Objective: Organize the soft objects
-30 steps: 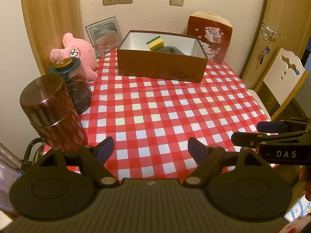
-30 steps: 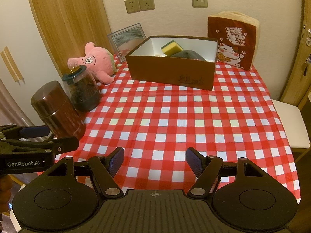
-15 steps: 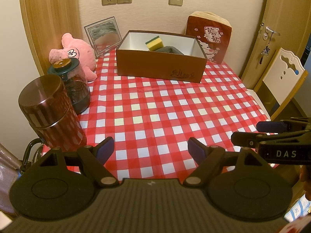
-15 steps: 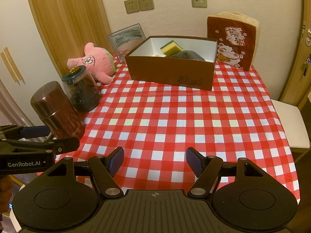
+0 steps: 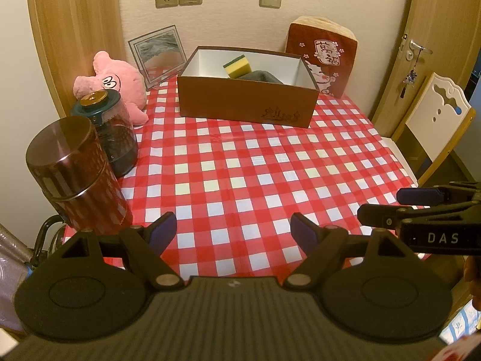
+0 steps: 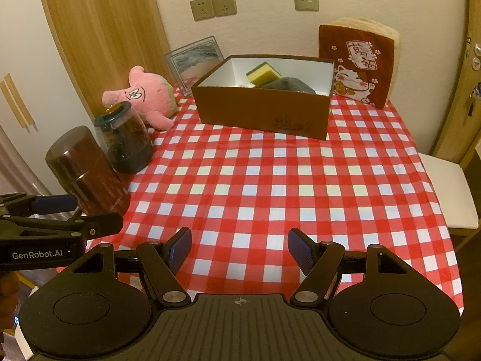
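Note:
A brown box (image 5: 246, 102) (image 6: 261, 114) stands at the far side of the checked table. Inside it lie a yellow-green sponge (image 5: 238, 66) (image 6: 264, 73) and a grey cloth (image 5: 261, 76) (image 6: 288, 85). A pink plush pig (image 5: 117, 85) (image 6: 144, 96) lies at the far left. A red lucky-cat cushion (image 5: 326, 57) (image 6: 359, 63) leans on the wall at the far right. My left gripper (image 5: 233, 230) (image 6: 51, 210) is open and empty over the near edge. My right gripper (image 6: 239, 246) (image 5: 399, 204) is open and empty beside it.
A brown metal canister (image 5: 75, 177) (image 6: 84, 171) and a dark glass jar (image 5: 109, 132) (image 6: 127, 138) stand at the left edge. A picture frame (image 5: 157, 55) (image 6: 195, 60) leans on the wall. A white chair (image 5: 433, 132) (image 6: 445, 192) stands to the right of the table (image 5: 255, 165).
Both grippers have drifted very slightly; the scene shifts a little in both views. Nothing was taken hold of or let go.

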Available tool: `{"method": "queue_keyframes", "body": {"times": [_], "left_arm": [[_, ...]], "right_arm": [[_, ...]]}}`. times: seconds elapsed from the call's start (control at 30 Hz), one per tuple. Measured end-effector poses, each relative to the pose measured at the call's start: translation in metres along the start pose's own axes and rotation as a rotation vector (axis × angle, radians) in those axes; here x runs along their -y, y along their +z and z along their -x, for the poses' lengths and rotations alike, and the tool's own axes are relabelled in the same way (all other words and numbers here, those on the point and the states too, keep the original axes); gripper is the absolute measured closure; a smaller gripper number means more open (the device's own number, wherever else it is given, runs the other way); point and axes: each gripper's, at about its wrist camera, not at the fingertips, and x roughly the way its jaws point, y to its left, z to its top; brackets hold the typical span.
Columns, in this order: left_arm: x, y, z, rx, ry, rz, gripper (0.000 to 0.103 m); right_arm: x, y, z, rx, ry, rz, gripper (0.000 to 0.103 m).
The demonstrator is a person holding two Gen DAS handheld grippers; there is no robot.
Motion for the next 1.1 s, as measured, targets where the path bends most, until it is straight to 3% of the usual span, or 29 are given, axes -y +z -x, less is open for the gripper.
{"method": "queue_keyframes", "body": {"times": [1.1], "left_arm": [[0.0023, 0.0002, -0.0008, -0.003, 0.000, -0.002, 0.022]], "right_arm": [[0.0029, 0.0004, -0.0018, -0.004, -0.001, -0.003, 0.032]]}}
